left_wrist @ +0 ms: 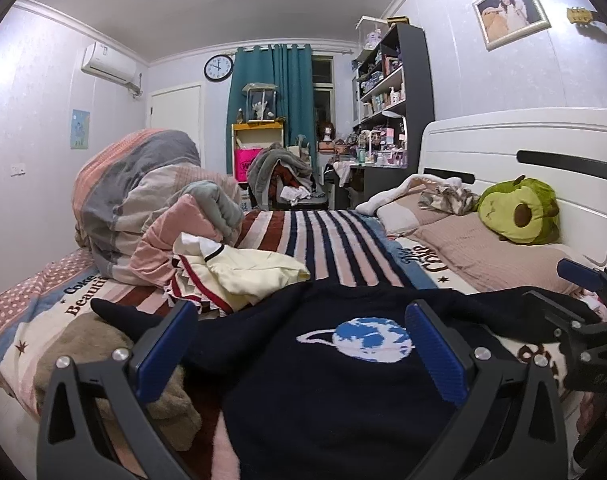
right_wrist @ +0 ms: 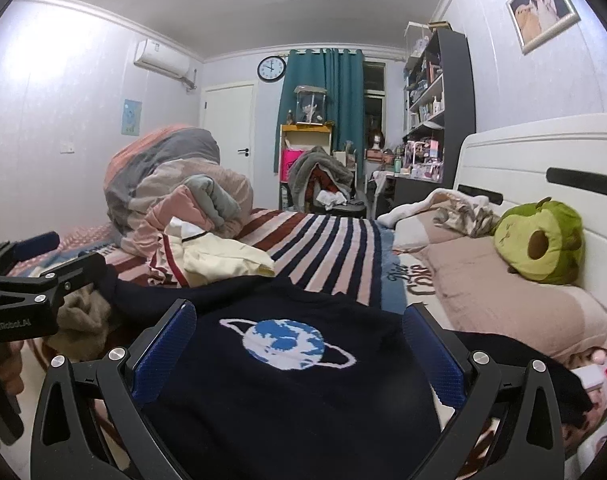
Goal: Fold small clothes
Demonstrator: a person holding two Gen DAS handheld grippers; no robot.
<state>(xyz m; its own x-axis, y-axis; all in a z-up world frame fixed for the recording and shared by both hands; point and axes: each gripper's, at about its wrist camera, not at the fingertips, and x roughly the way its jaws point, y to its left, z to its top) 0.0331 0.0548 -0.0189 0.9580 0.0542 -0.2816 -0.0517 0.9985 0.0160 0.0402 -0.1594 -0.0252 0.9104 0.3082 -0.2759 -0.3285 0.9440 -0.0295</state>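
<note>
Both claws gape wide with nothing between their blue pads: the left gripper (left_wrist: 301,344) and the right gripper (right_wrist: 299,346) each hover low over the navy sweater (left_wrist: 323,392), which lies spread on the striped bedspread (left_wrist: 335,240), its planet motif (right_wrist: 285,344) facing up. Just left of the sweater sits a tan garment (left_wrist: 103,356); behind it a cream garment (left_wrist: 255,272), with the avocado plush (left_wrist: 519,210) far to the right

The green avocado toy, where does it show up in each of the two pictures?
Left wrist view: avocado toy at the right edge, on the pillow against the headboard.
Right wrist view: avocado toy also far right, slightly lower.
Shared landmark: the wall clock beside the teal curtain.
</note>
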